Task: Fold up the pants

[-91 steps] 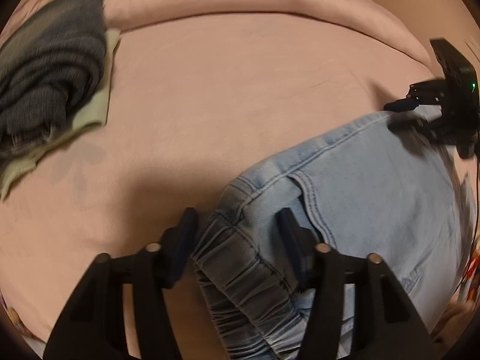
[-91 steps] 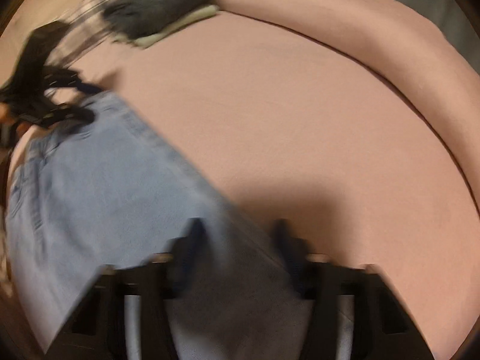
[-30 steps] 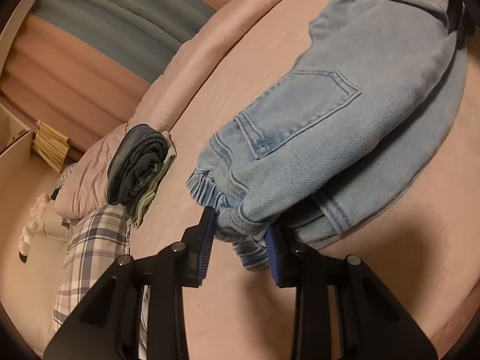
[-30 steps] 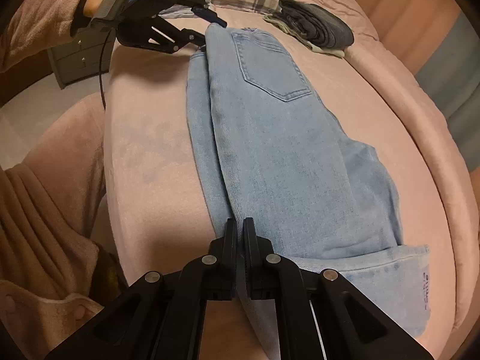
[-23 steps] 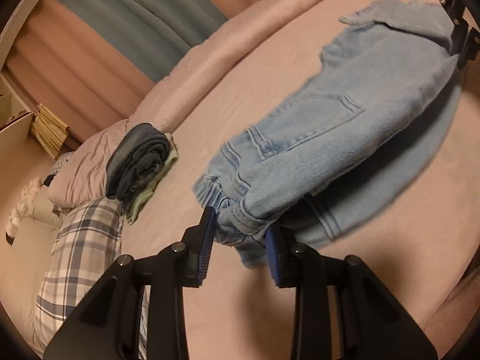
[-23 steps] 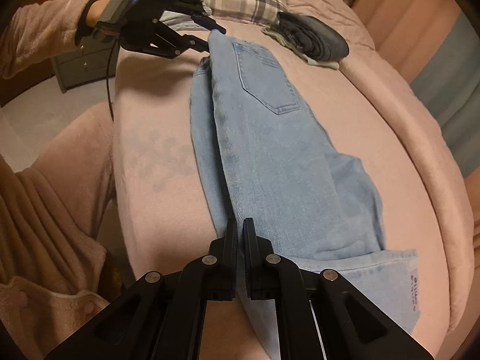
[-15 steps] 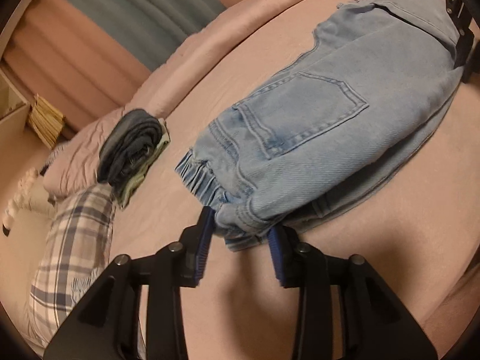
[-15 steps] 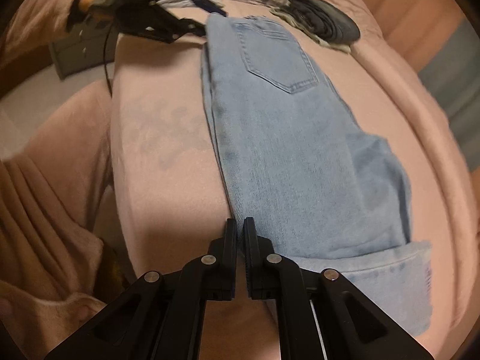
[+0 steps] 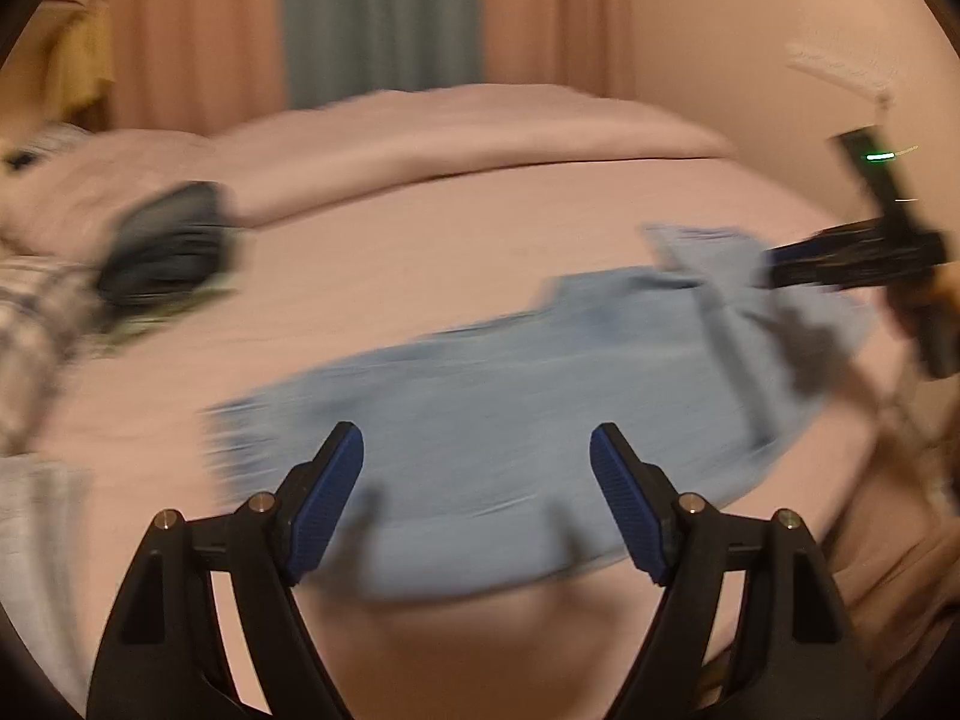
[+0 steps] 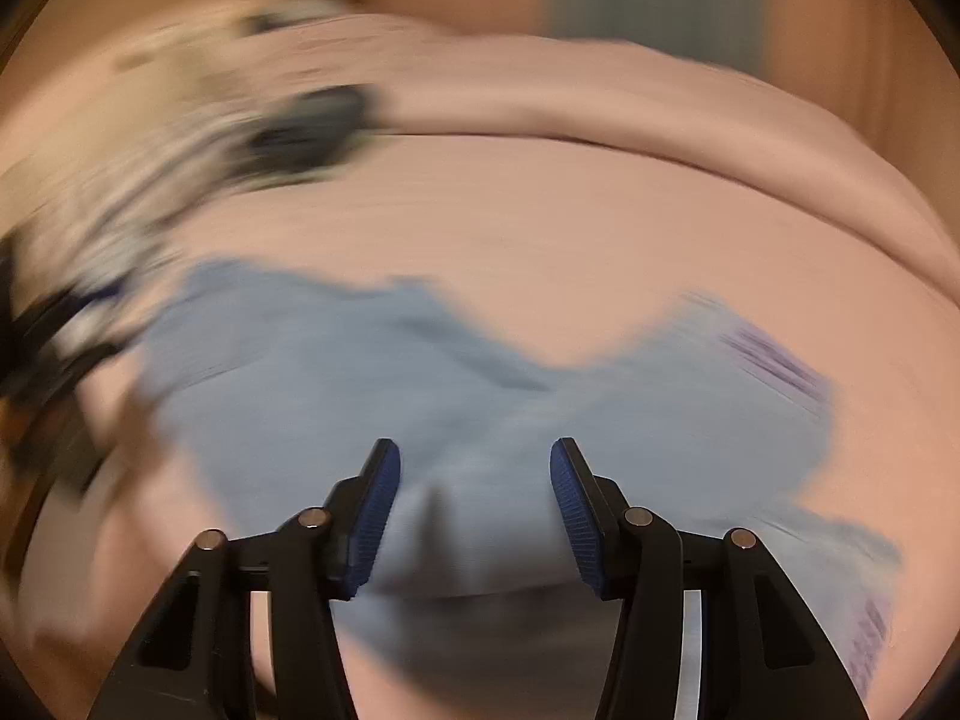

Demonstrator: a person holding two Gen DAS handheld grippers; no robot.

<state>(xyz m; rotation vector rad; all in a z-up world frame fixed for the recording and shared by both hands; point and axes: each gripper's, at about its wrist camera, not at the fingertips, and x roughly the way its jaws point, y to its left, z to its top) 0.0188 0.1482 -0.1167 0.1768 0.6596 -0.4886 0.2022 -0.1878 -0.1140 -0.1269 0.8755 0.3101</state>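
The light blue jeans (image 9: pixel 510 414) lie folded lengthwise on the pink bed (image 9: pixel 420 276), blurred by motion. My left gripper (image 9: pixel 477 450) hangs just above their near edge with its jaws opening. The blue pads (image 9: pixel 327 492) are apart and press on nothing. My right gripper (image 10: pixel 474 456) is also opening over the jeans (image 10: pixel 480 396), with no cloth pinched between its pads (image 10: pixel 573 504). In the left wrist view the right gripper (image 9: pixel 780 264) shows as a black shape over the jeans' far right end. In the right wrist view the left gripper (image 10: pixel 60 324) is a dark blur at the far left.
A stack of dark folded clothes (image 9: pixel 168 246) (image 10: pixel 306 132) sits at the back left, beside a plaid pillow (image 9: pixel 30 300). A rolled pink duvet (image 9: pixel 450 132) runs along the bed's far side, with curtains (image 9: pixel 378 18) behind. A person's pink sleeve (image 9: pixel 900 570) is at the lower right.
Both grippers have let go of the jeans and opened. Both wrists have rolled to level and drawn back from the cloth. The jeans now lie flat on the bed.
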